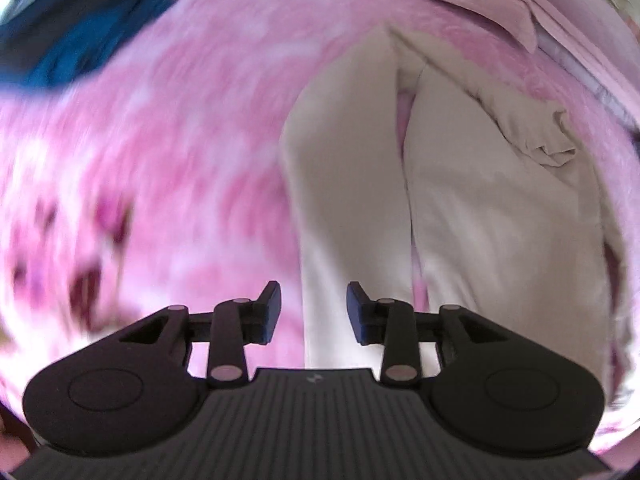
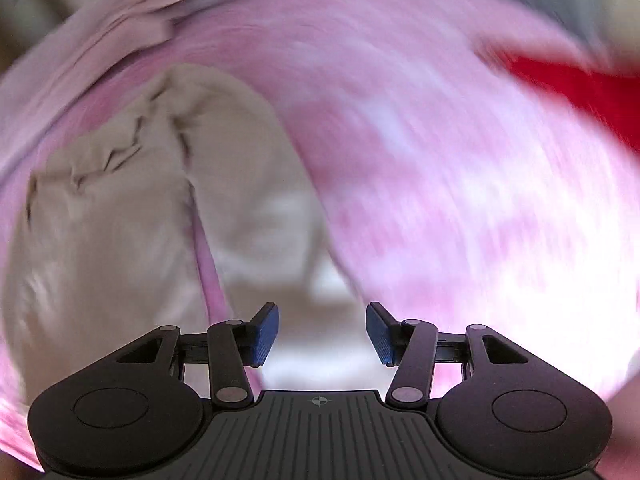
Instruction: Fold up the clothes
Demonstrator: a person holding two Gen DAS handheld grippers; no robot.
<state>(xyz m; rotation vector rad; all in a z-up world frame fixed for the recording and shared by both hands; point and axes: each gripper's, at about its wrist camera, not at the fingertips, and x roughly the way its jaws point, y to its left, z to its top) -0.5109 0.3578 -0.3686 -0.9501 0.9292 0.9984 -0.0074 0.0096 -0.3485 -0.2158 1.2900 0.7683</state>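
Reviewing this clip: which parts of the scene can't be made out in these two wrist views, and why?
- Beige trousers: hem ends hidden behind the left gripper body; waist crumpled in the right wrist view.
- Blue item, left wrist view: smeared and cut by the lens edge; cannot be identified.
- Red item, right wrist view: motion-blurred, cut off.
- Pink blanket pattern: blurred in both views.
- Right gripper: open; whether it touches cloth is unclear.

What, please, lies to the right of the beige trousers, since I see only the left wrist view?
Observer: A red cloth lies on the pink blanket, far right in the right wrist view.
Operator: Is the right gripper holding anything?
Observer: No, the right gripper has open jaws, nothing between them.
Operator: What is below it?
Observer: One leg of the beige trousers.
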